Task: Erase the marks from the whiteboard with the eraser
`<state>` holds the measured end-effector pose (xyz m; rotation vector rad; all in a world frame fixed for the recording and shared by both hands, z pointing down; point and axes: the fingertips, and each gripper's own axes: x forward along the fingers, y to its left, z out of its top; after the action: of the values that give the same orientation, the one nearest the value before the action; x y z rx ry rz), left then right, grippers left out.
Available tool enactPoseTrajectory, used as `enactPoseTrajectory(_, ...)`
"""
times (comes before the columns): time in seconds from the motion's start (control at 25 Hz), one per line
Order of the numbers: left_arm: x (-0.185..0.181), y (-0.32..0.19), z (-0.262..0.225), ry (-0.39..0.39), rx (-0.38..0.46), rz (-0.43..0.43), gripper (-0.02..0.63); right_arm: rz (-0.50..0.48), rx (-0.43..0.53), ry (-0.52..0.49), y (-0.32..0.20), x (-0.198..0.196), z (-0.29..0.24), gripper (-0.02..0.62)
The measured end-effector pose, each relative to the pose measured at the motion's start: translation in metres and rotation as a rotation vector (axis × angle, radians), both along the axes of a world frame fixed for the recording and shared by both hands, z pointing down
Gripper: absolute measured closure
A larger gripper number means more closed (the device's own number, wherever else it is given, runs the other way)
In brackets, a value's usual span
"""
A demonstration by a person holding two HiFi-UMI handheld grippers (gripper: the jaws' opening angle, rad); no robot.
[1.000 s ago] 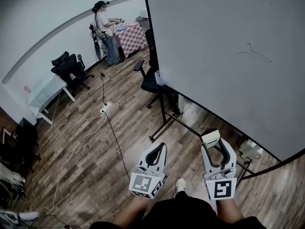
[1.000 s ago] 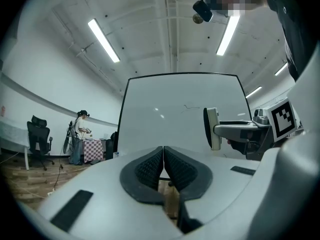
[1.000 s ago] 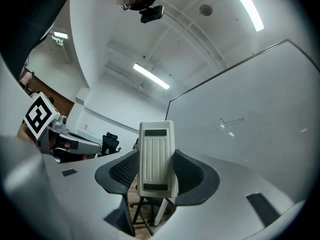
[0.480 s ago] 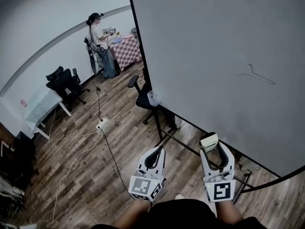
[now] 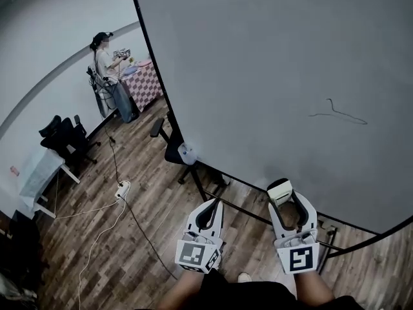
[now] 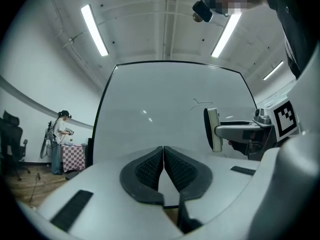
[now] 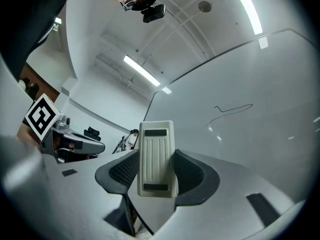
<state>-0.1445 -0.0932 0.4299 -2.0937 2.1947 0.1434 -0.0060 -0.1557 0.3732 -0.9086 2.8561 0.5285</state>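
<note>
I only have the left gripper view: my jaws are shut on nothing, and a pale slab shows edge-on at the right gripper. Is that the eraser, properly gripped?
Observer: Yes. The right gripper view shows the cream ribbed plastic eraser upright, clamped between the right gripper's jaws.
Operator: Where is the mark from it?
Observer: In the head view, the thin dark squiggle on the large whiteboard lies above and right of the eraser.
Operator: Trip hazards?
Observer: A white power strip lies on the wooden floor, left of the board's black stand.
</note>
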Motion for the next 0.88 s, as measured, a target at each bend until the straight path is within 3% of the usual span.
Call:
enactPoseTrajectory(0.44,-0.043,-0.097,-0.027,-0.042,0.059,0.262,0.584,0.296,0.075,0.005,-0.072,-0.042,-0.023,0.351)
enactPoseTrajectory(0.68,-0.069,-0.11,-0.05,-0.07,0.087,0.376,0.584,0.449,0.125,0.064,-0.083,-0.06,-0.042,0.351)
enactPoseTrajectory(0.88,-0.082,-0.128,-0.037,-0.064,0.091,0.464,0.584,0.604,0.154,0.108,-0.11,-0.06,-0.047,0.351)
